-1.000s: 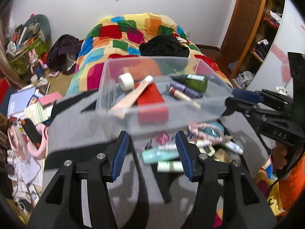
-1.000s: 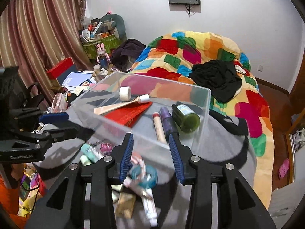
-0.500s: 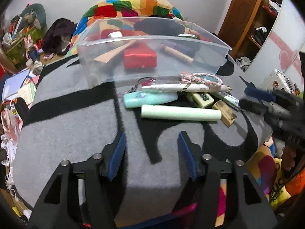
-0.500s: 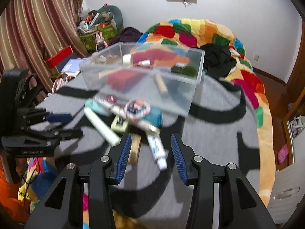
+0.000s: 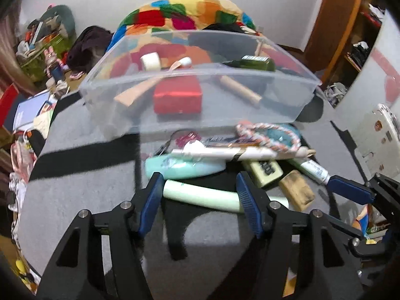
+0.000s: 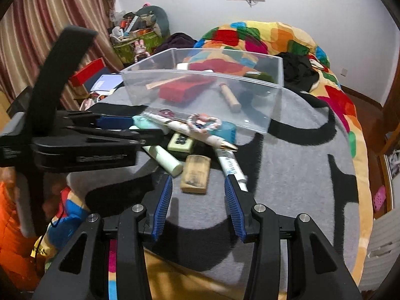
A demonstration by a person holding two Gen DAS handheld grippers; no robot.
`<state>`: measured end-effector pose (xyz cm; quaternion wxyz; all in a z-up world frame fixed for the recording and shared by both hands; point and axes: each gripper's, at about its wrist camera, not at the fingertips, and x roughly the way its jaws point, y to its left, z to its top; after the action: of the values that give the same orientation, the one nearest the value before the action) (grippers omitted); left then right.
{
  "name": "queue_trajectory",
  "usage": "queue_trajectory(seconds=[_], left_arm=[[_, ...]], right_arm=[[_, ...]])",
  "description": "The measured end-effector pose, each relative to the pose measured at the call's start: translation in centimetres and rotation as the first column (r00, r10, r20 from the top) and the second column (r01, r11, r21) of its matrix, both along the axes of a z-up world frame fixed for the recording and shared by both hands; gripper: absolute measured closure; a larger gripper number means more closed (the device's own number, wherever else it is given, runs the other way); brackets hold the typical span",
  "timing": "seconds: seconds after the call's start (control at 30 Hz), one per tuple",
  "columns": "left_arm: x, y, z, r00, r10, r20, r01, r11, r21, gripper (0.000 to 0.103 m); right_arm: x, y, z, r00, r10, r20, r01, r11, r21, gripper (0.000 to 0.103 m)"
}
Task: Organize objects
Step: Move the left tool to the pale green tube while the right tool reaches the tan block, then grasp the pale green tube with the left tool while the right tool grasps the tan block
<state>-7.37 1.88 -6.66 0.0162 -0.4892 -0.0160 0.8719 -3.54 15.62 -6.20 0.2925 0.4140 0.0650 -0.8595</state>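
A clear plastic bin (image 5: 200,105) (image 6: 265,115) stands on a grey and black mat, holding a red box (image 5: 177,97), a wooden stick, a tape roll and a green bottle. A pile of small items lies in front of it: a pale green tube (image 5: 200,196) (image 6: 165,158), a teal pouch (image 5: 185,167), a tan block (image 6: 196,173) (image 5: 296,192), a white tube (image 6: 231,166) and a braided ring (image 5: 267,135). My left gripper (image 5: 197,201) is open, its jaws astride the pale green tube. My right gripper (image 6: 198,195) is open, just short of the tan block.
The mat (image 6: 300,175) lies on a surface that drops off at the front and sides. A colourful quilted bed (image 6: 262,35) lies behind the bin. Clutter and a red box (image 6: 87,71) sit at the left by striped curtains. A wooden door and shelves (image 5: 350,25) stand at the right.
Both grippers have come down and forward toward the pile. The left one now straddles the pale green tube; the right one has closed in on the tan block. Both stay open.
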Motion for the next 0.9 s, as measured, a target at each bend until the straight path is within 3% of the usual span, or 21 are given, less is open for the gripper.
queue_trajectory(seconds=[0.17, 0.4, 0.5, 0.57, 0.63, 0.7, 0.83, 0.9], left_arm=[[1.8, -1.7, -0.5, 1.0, 0.009, 0.021, -0.009, 1.0, 0.0, 0.052], [4.6, -2.7, -0.1, 0.999, 0.035, 0.005, -0.035, 0.999, -0.006, 0.052], [5.7, -3.5, 0.4, 0.998, 0.061, 0.003, -0.061, 0.998, 0.034, 0.052], [6.5, -4.4, 1.1, 0.996, 0.083, -0.008, -0.082, 0.993, 0.08, 0.051], [7.2, -4.7, 1.7, 0.994, 0.108, -0.025, -0.105, 0.989, 0.1, 0.04], [7.6, -4.9, 1.9, 0.992, 0.12, -0.03, -0.116, 0.986, 0.124, 0.035], [6.5, -3.7, 1.0, 0.995, 0.096, 0.018, -0.098, 0.982, 0.163, 0.035], [5.6, -2.8, 0.5, 0.996, 0.084, 0.032, -0.089, 0.981, 0.173, 0.035]], right_arm=[[-0.5, -0.9, -1.1, 1.0, 0.001, 0.022, -0.001, 1.0, 0.015, 0.063], [-1.0, -1.7, -1.8, 1.0, -0.016, 0.003, 0.016, 0.999, 0.043, 0.063], [-1.0, -2.0, -1.9, 1.0, -0.018, -0.012, 0.019, 0.998, 0.053, 0.063], [-1.0, -2.1, -1.9, 1.0, -0.019, -0.019, 0.02, 0.998, 0.057, 0.063], [-0.9, -2.2, -2.0, 0.999, -0.02, -0.025, 0.022, 0.998, 0.058, 0.063], [-0.9, -2.2, -2.0, 0.999, -0.022, -0.027, 0.023, 0.998, 0.056, 0.063], [-0.8, -2.3, -2.1, 0.999, -0.024, -0.041, 0.026, 0.998, 0.056, 0.063], [-0.6, -2.4, -2.1, 0.999, -0.017, -0.049, 0.02, 0.998, 0.056, 0.069]])
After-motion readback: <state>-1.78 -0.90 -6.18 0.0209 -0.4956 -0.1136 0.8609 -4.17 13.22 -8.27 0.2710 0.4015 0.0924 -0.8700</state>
